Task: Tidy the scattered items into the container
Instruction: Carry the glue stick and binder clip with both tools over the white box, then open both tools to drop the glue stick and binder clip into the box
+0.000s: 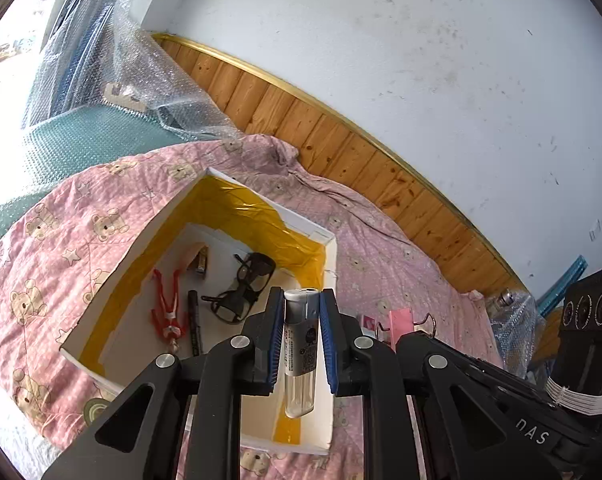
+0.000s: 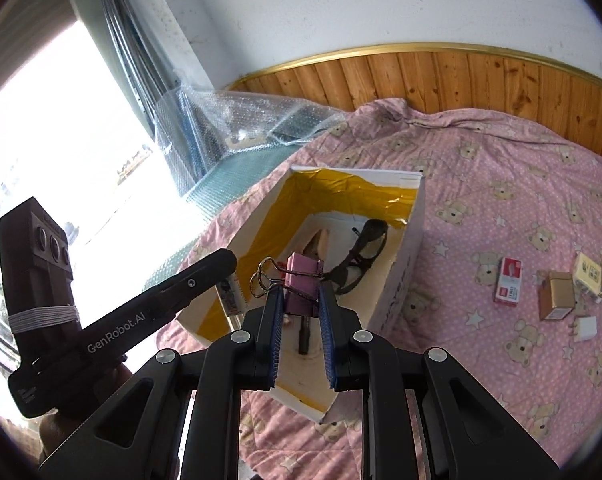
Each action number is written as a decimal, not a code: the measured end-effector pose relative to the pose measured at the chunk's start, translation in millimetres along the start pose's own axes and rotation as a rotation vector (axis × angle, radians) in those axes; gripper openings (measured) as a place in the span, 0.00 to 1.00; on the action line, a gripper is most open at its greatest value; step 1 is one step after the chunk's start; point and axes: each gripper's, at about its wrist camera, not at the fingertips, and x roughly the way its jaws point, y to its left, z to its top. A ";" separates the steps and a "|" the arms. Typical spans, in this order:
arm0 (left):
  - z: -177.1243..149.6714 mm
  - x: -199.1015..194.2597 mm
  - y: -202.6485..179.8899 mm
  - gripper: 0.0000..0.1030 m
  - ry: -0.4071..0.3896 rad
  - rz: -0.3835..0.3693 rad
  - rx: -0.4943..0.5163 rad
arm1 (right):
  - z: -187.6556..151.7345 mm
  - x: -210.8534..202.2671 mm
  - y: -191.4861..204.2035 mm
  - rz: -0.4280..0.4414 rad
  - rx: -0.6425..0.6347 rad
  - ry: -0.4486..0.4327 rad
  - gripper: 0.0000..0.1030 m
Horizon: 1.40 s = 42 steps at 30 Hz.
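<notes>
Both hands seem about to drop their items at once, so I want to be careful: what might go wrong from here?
1. The left hand-held gripper holds the lighter near the box wall; released there, it may land outside on the quilt.
2. The right hand-held gripper holds the pink binder clip above the glasses; dropped, it may strike them.
3. Both grippers crowd the box opening and may collide.

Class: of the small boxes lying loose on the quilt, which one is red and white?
The red and white box, the one nearest the container. The brown carton and cream box beyond it show no red.
</notes>
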 end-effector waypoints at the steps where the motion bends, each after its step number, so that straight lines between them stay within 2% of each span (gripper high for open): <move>1: 1.3 2.9 5.7 0.18 0.005 0.004 -0.010 | 1.1 6.1 1.5 0.004 -0.003 0.008 0.18; 5: 2.6 18.1 28.2 0.18 0.035 0.035 -0.059 | 2.8 31.7 3.0 0.026 0.001 0.049 0.20; 8: 2.4 37.4 51.8 0.27 0.103 0.050 -0.141 | 3.0 45.3 -3.9 0.032 0.018 0.076 0.26; 11: 2.6 41.8 62.9 0.29 0.092 0.087 -0.150 | 4.5 51.9 -10.2 0.030 0.031 0.082 0.26; 16: 7.4 46.0 70.6 0.29 0.096 0.074 -0.170 | 6.1 57.4 -12.8 0.026 0.040 0.089 0.26; 27: 11.1 41.9 57.5 0.29 0.103 0.051 -0.145 | 8.5 45.3 -8.8 0.031 0.044 0.069 0.26; 42: 5.0 3.2 10.9 0.29 0.054 0.028 -0.086 | -3.2 -16.2 -11.9 0.049 0.055 -0.019 0.26</move>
